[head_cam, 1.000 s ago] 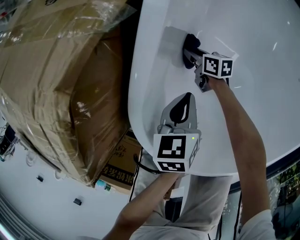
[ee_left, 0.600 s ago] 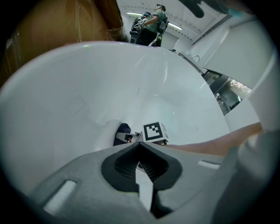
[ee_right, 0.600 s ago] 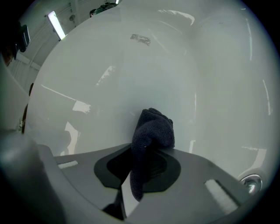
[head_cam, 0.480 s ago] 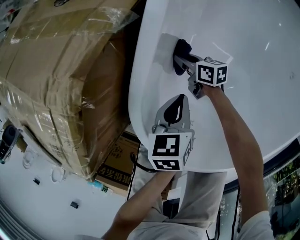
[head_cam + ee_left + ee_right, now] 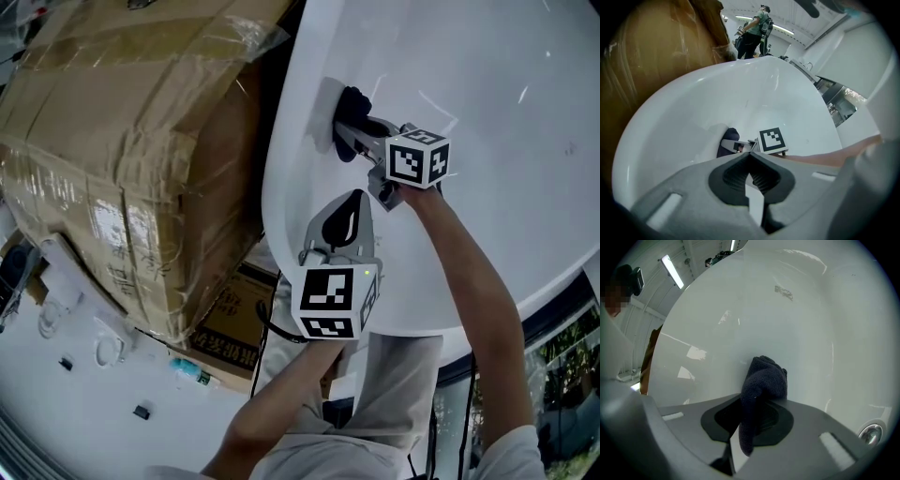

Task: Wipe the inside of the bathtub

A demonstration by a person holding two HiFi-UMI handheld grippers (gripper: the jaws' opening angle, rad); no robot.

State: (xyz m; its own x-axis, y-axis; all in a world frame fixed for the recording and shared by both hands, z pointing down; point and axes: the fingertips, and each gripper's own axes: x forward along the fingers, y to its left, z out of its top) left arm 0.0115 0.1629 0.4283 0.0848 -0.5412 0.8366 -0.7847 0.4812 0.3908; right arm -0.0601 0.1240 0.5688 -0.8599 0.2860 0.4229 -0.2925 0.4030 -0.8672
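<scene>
Gripping one cloth | right gripper, against one bathtub | left gripper closed

The white floor is carrying a large plastic-wrapped cardboard box and a smaller printed carton just beside it, while the white bathtub alongside is bearing a dark cloth touching its inner wall.
</scene>
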